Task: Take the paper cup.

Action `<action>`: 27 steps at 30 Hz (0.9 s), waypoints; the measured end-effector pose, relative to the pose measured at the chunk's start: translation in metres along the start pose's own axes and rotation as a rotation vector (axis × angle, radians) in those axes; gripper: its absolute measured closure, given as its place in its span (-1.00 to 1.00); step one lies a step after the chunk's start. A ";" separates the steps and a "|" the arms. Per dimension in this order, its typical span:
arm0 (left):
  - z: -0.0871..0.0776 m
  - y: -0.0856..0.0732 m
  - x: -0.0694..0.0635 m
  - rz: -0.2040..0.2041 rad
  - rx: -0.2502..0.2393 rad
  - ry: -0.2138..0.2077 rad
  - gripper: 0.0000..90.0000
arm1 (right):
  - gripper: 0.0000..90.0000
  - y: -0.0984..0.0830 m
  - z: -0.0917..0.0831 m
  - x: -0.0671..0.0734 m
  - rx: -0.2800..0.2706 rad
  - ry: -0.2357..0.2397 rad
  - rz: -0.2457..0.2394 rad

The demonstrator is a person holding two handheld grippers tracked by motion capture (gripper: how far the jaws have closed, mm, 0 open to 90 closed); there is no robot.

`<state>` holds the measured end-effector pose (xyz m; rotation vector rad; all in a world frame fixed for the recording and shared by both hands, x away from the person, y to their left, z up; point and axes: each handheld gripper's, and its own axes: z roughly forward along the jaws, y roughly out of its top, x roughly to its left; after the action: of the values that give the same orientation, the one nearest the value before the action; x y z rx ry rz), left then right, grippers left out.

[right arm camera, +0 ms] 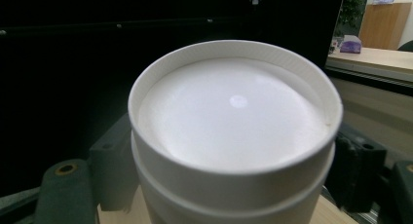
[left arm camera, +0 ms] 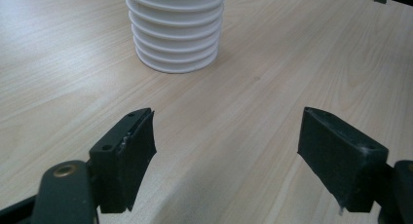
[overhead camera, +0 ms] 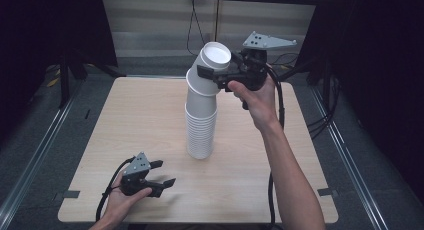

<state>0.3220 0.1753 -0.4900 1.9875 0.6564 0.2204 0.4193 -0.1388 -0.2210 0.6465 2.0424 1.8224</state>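
High view: your right gripper (overhead camera: 216, 76) clamps the tilted top cups (overhead camera: 210, 70) of the stack (overhead camera: 201, 125); your left gripper (overhead camera: 162, 173) rests on the table (overhead camera: 280, 160) near the stack's base, jaws apart, empty.
Left gripper view: stack (left arm camera: 175, 31) ahead, jaws wide.
Right gripper view: cups (right arm camera: 234, 136) squeezed between both jaws.

The cup stack (left arm camera: 175, 31) is cut off by the top edge of the left gripper view, its upper cups unseen. In the right gripper view, the top cup (right arm camera: 234, 131) is cropped at the bottom edge, and the jaws either side are largely hidden behind its wall, so contact cannot be confirmed there. In the high view, the right gripper (overhead camera: 220, 76) is partly masked by the tilted cups, and the person's forearms are cut off at the near edge. The surroundings are lost in darkness.
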 end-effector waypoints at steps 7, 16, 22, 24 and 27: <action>-0.001 0.000 0.001 -0.005 -0.002 0.014 -0.58 | -0.53 -0.004 -0.008 -0.002 -0.057 0.000 0.006; 0.000 -0.001 0.001 -0.005 -0.002 0.019 -0.58 | -0.53 -0.003 -0.027 -0.004 -0.096 -0.013 0.010; 0.000 0.000 0.001 -0.006 -0.004 0.025 -0.58 | -0.53 -0.005 -0.040 -0.006 -0.101 -0.034 0.014; 0.000 -0.001 0.001 -0.006 -0.004 0.021 -0.58 | -0.53 -0.006 -0.045 -0.007 -0.101 -0.041 0.012; -0.001 0.000 0.001 -0.013 -0.006 0.013 -0.58 | -0.53 -0.008 -0.051 -0.008 -0.096 -0.051 0.016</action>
<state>0.3222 0.1764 -0.4900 1.9767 0.6756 0.2276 0.3978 -0.1869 -0.2230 0.6774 1.9099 1.8801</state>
